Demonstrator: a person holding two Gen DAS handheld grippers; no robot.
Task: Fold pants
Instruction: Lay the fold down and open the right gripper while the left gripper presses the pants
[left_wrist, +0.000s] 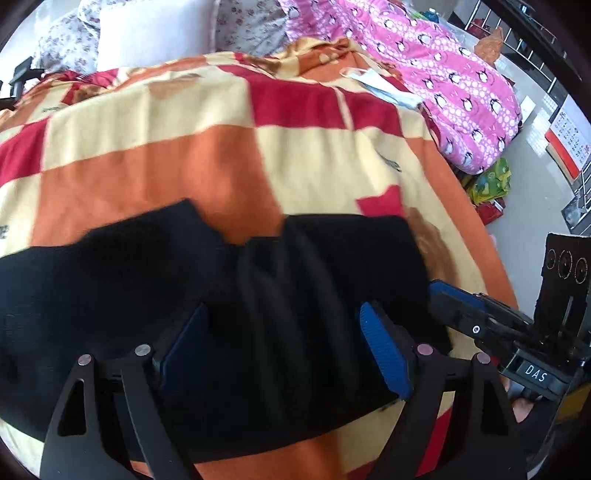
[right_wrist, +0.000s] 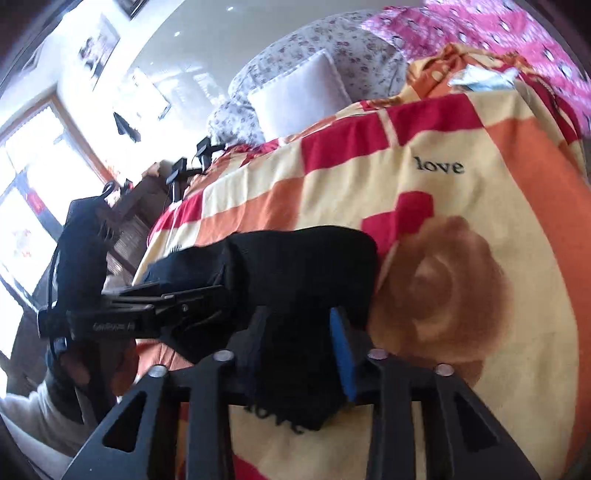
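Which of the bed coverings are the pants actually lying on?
The checked red, orange and cream blanket, printed "love". The black pants rest on it; the pink penguin quilt and the floral bedding lie beyond.

We see black gripper frames with triangular cutouts, silver screws, ribbed blue finger pads (left_wrist: 386, 354), and a "DAS" label (left_wrist: 535, 373).

A checked blanket (left_wrist: 207, 155) in orange, red and cream covers the bed, printed with "love" (right_wrist: 439, 166) and a brown rose (right_wrist: 443, 280). A white pillow (left_wrist: 155, 33) leans on floral bedding (left_wrist: 62, 48). A pink penguin quilt (left_wrist: 454, 77) lies along the far side.
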